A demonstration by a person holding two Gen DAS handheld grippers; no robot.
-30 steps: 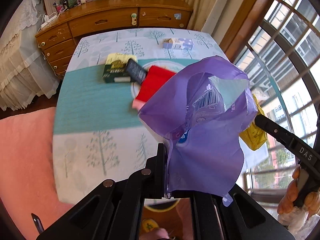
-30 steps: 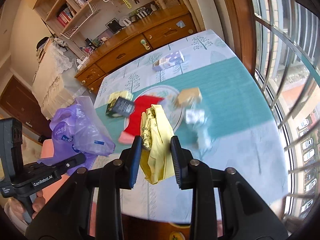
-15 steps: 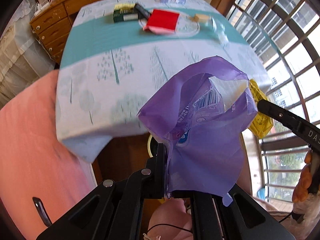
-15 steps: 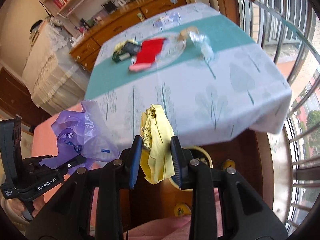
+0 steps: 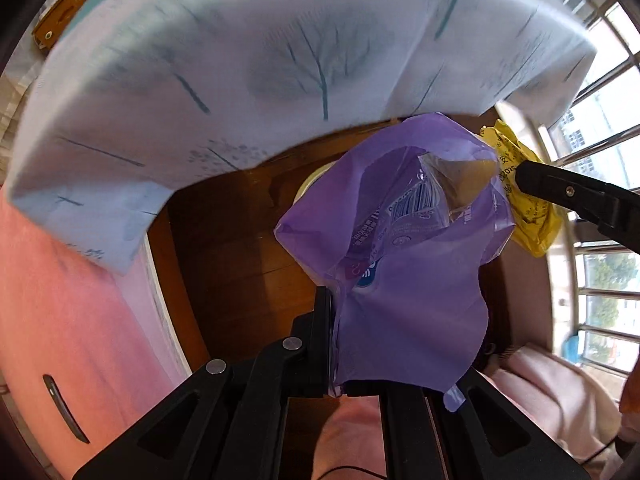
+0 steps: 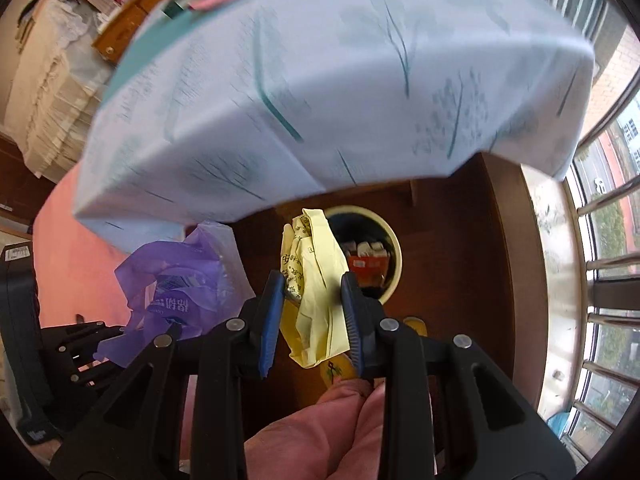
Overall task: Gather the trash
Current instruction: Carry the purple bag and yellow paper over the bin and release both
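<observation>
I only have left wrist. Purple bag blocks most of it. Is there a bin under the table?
Observer: Yes. Right wrist shows a round cream-rimmed bin on the floor below the tablecloth edge.
Operator: Empty?
Observer: No, an orange-red carton lies inside with other packaging.
Operator: Right gripper's grip on the yellow thing?
Observer: The right gripper has its blue pads clamped on the yellow wrapper, which hangs in front of the bin's left rim.
</observation>
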